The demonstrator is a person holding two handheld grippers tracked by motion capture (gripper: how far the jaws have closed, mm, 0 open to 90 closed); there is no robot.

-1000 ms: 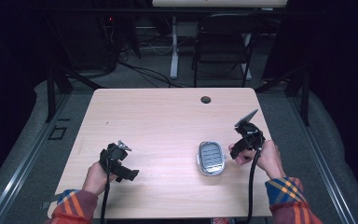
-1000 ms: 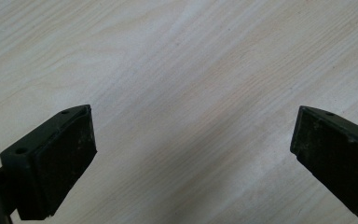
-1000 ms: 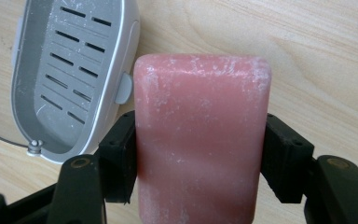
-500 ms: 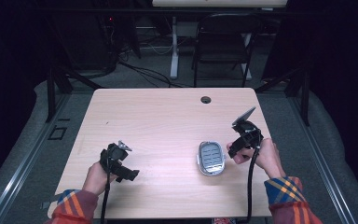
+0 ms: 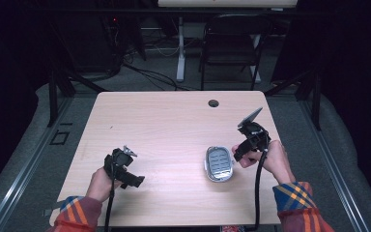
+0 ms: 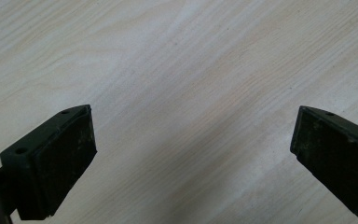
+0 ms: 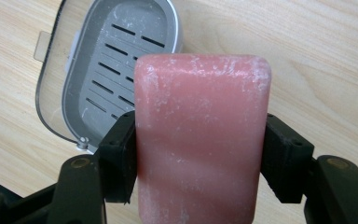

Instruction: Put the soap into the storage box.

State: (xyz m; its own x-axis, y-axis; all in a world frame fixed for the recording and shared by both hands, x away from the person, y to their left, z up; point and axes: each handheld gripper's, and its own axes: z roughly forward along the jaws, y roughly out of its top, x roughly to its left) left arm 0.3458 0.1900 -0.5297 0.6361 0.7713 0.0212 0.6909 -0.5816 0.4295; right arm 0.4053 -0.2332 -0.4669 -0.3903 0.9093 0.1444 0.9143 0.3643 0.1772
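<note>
A pink soap bar (image 7: 200,116) stands upright between the jaws of my right gripper (image 7: 200,140), which is shut on its two sides. Just beyond it lies a grey slotted soap dish (image 7: 116,56) with its clear lid hinged open. In the high view the dish (image 5: 219,163) lies right of the table's middle, and the right gripper (image 5: 239,152) hovers at its right edge. My left gripper (image 5: 130,179) rests low near the front left. Its jaws (image 6: 191,140) stand wide open over bare wood.
The light wooden table (image 5: 174,125) has a round cable hole (image 5: 213,103) near its far edge. A dark chair (image 5: 232,48) and floor cables sit behind the table. Black cables trail from both grippers toward the front edge.
The right gripper with the soap has edged slightly left toward the dish. The left gripper has stayed still.
</note>
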